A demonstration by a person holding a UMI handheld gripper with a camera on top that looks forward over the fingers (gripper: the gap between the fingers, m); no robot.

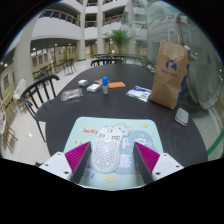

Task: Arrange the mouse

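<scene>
A white perforated mouse (110, 147) lies on a pale light-blue mouse mat (150, 132) with printed figures, at the near edge of a round black table (70, 115). My gripper (112, 158) is open. Its two pink pads (78, 158) stand either side of the mouse. The mouse sits between the fingers, closer to the left one, with a clear gap to the right pad. The mouse rests on the mat on its own.
A brown paper bag (170, 72) stands at the table's far right. A small bottle (104, 85), an orange item (117, 85), papers (140, 94), a dark booklet (72, 95) and a dark phone (181, 116) lie on the table. Black chairs (35, 95) stand to the left.
</scene>
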